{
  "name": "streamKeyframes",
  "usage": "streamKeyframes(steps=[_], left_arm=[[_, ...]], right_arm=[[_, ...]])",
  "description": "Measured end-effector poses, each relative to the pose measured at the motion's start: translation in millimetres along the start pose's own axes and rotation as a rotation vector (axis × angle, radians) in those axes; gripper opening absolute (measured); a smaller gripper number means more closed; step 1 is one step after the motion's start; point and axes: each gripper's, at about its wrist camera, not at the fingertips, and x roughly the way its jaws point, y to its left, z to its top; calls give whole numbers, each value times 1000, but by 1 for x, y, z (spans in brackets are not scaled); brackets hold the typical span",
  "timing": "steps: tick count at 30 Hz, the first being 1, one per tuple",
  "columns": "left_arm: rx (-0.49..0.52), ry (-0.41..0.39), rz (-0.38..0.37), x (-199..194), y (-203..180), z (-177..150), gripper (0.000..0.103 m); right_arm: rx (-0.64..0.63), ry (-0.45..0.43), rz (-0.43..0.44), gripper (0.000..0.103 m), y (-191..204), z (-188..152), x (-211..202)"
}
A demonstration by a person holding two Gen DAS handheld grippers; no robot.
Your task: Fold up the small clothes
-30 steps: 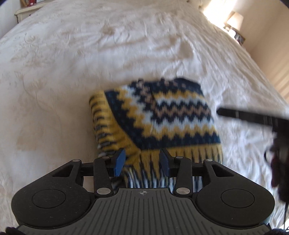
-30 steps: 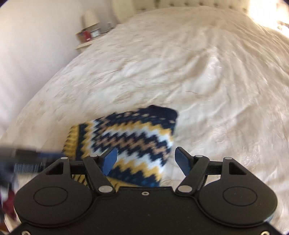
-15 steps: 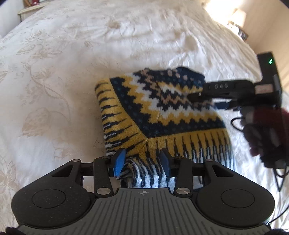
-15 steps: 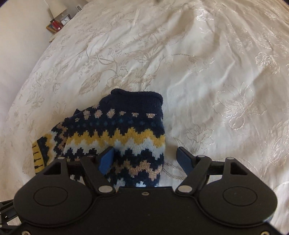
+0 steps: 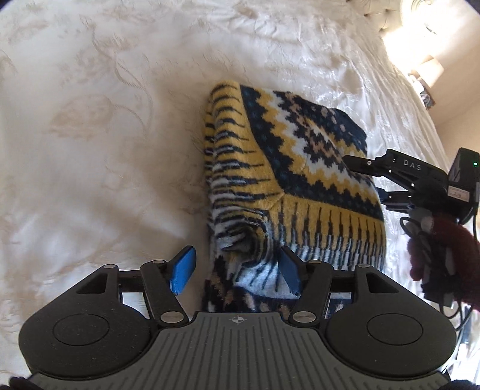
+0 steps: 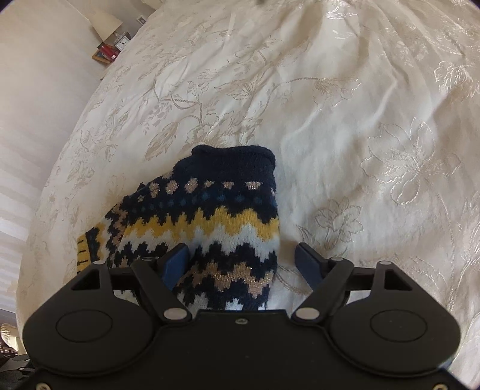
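A folded knitted sweater (image 5: pixel 288 180) lies on a bed covered with a cream bedspread (image 5: pixel 105 135) woven with a pale floral pattern. The sweater is navy, mustard yellow, white and tan in zigzag bands, with a plain navy collar (image 6: pixel 237 156) at its far end in the right wrist view. It sits well in from the bed's edges, with open bedspread all around it.

The left claw (image 5: pixel 235 274) points steeply down over the near end of the sweater, where a striped yellow and white ribbed hem bunches up. Its blue pads (image 5: pixel 183 273) stand apart and have just been opening; a raised fold of the hem sits between them, with a clear gap to the left pad, and whether the right pad touches the knit cannot be told.

The right claw (image 6: pixel 241 265) also points down, at the opposite side of the sweater. Its pads are wide apart: the left pad (image 6: pixel 175 265) rests over the knit, the right one is over bare bedspread just beside the sweater's edge. Nothing is clamped.

In the left wrist view the right claw's black body shows at the far right, held by a hand in a dark red glove (image 5: pixel 444 249). A bedside lamp (image 6: pixel 105 25) stands beyond the bed's far left corner in the right wrist view.
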Motion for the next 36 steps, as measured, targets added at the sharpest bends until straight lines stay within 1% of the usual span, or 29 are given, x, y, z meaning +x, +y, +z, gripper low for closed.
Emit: streamKeyframes(steps=[2, 4, 6, 9, 10, 11, 12, 13, 14, 16, 19, 23, 26, 31, 33, 34, 35, 36], left_arm=[[-17, 26, -42, 11, 2, 1, 61], [-22, 41, -68, 22, 2, 2, 69], [-34, 63, -109, 34, 2, 5, 72], [-94, 93, -192, 42, 9, 9, 72], [-118, 105, -241, 44, 11, 11, 64], [-136, 121, -286, 45, 13, 11, 55], [-152, 131, -314, 46, 13, 11, 44], [-153, 131, -326, 44, 13, 11, 41], [-144, 126, -335, 42, 10, 10, 40], [-131, 115, -365, 36, 4, 8, 40], [-127, 103, -403, 25, -10, 0, 40], [-76, 128, -433, 18, -40, -26, 40], [-41, 161, -449, 18, -66, -57, 40], [-50, 202, -451, 24, -97, -114, 40], [-54, 207, -433, 26, -105, -135, 41], [-50, 204, -409, 27, -109, -144, 41], [-51, 194, -372, 27, -110, -152, 41], [-58, 178, -320, 27, -109, -157, 41]], right_arm=[[10, 7, 37, 80, -3, -2, -1], [19, 17, 73, 80, -5, -4, 0], [25, 26, 102, 80, -7, -7, 1], [63, 32, 145, 81, -10, -8, 5], [73, 35, 156, 80, -10, -8, 6], [72, 38, 163, 77, -8, -8, 7], [63, 42, 157, 65, -6, -9, 6], [50, 39, 152, 56, -3, -10, 3], [41, 34, 152, 53, -1, -11, -1], [40, 25, 157, 49, 3, -12, -11], [41, 4, 161, 49, 3, -18, -32], [29, -6, 137, 48, -2, -36, -66], [41, -2, 120, 48, -15, -55, -94], [61, 21, 86, 49, -44, -95, -137], [78, 30, 81, 49, -58, -110, -149], [83, 34, 74, 49, -64, -115, -153], [84, 34, 59, 51, -68, -121, -156], [78, 33, 33, 54, -73, -126, -159]])
